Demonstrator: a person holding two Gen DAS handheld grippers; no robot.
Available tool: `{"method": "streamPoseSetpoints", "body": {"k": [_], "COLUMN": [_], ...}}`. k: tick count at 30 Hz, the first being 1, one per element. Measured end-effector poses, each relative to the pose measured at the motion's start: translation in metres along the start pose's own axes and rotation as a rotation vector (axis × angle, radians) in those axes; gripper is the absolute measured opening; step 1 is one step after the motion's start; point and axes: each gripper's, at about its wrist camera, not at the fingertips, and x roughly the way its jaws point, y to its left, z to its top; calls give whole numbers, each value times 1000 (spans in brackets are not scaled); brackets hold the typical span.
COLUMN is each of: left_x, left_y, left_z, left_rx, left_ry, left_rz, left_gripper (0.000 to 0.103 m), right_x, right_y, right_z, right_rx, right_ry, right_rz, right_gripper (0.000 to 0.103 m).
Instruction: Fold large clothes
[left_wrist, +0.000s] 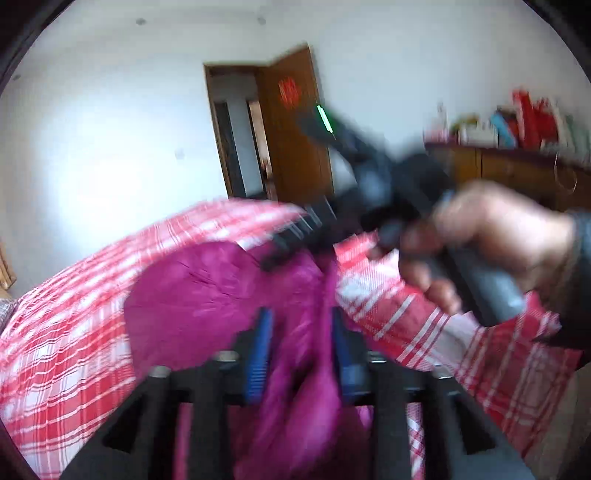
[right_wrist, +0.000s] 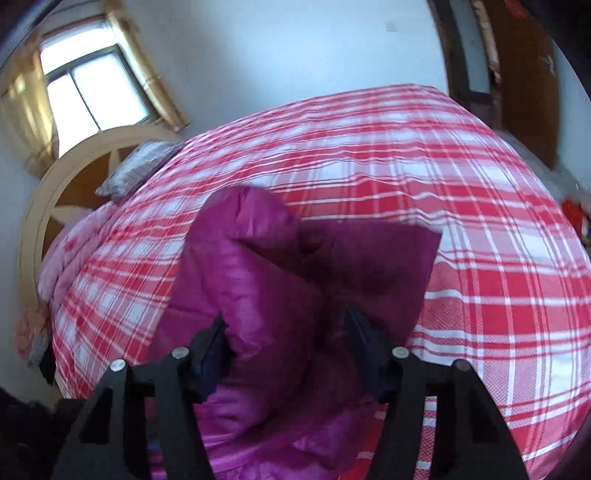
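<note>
The left gripper (left_wrist: 301, 343), its blue-padded black fingers set around a bunched fold of a shiny magenta padded garment (left_wrist: 207, 288), appears to pinch the cloth between its pads, though motion blur makes the contact hard to confirm. The right gripper (right_wrist: 288, 339), seen from its own camera, has its dark fingers closed against a puffy ridge of the same magenta garment (right_wrist: 258, 266), which fills the gap between them.

The garment lies on a bed spread with a red-and-white plaid cover (right_wrist: 369, 155), toward the near edge, bunched and partly lifted where the two tools hold it. In the left wrist view the right gripper (left_wrist: 295, 236) reaches in from the right, gripped by the person's bare right hand (left_wrist: 480, 251), its tip just above the magenta cloth.

Judging by the lie of the fabric, the folding is under way but far from finished: one panel (right_wrist: 369, 254) stands up in a slanted flap, the rest sits in soft rolls, and no flat, squared stack has formed. What remains, it seems, is to lay the raised section over, smooth it, and bring the piece down to a compact fold.

A grey patterned pillow (right_wrist: 140, 166) rests by the pale wooden headboard (right_wrist: 44, 206), well apart from the work. A brown wooden door (left_wrist: 291, 122) stands open beyond the bed.
</note>
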Motion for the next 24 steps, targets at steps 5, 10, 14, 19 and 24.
{"method": "streamPoseSetpoints", "body": {"k": [5, 10, 14, 19, 24], "left_x": [-38, 23, 51, 50, 27], "left_y": [41, 61, 54, 47, 75], "left_z": [-11, -42, -45, -36, -42], "left_rx": [-127, -169, -220, -226, -293], "left_ry": [-110, 98, 109, 122, 87], "left_rz": [70, 123, 118, 114, 140], "left_gripper": [93, 93, 93, 93, 93], "right_x": [-2, -18, -57, -71, -40], "right_y": [-12, -20, 9, 53, 53], "right_z": [-28, -19, 3, 19, 17], "right_rx": [23, 61, 127, 252, 360], "right_ry": [38, 21, -98, -219, -291], "right_rz": [-72, -207, -182, 89, 153], "right_gripper": [64, 70, 72, 80, 81]}}
